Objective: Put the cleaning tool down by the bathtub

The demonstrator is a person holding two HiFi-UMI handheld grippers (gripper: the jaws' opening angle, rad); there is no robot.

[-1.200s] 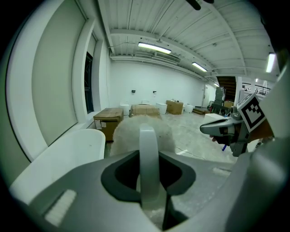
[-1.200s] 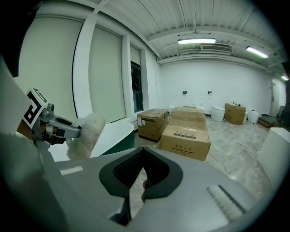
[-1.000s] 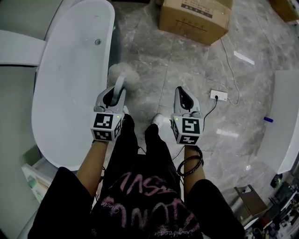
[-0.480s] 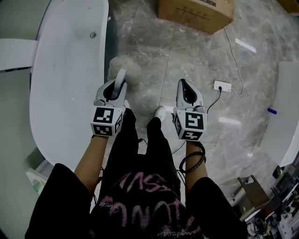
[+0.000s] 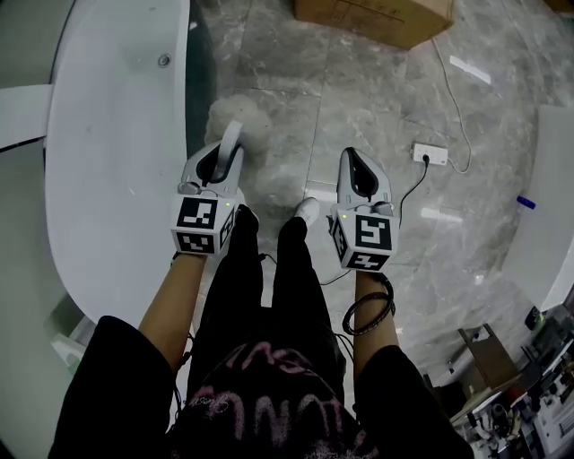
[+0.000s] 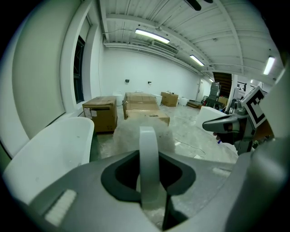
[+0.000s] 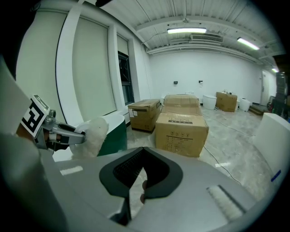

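the white bathtub [image 5: 108, 179] is the largest thing, running along the person's left, with a round drain fitting [image 5: 164, 60] in its basin. past the bathtub's far end, on the marble floor [image 5: 359, 99], stands a closed cardboard box [image 5: 377, 12], its contents hidden. just beside the bathtub's rim, the left gripper [image 5: 218, 168] has its fingers clamped on the white handle of the cleaning tool [image 5: 239, 125]. the tool's fluffy head shows against the floor next to the tub wall; whether it touches the floor cannot be told. farther from the bathtub, the right gripper [image 5: 360, 167] holds nothing, fingers pressed together. beyond it lies a power strip [image 5: 430, 155].
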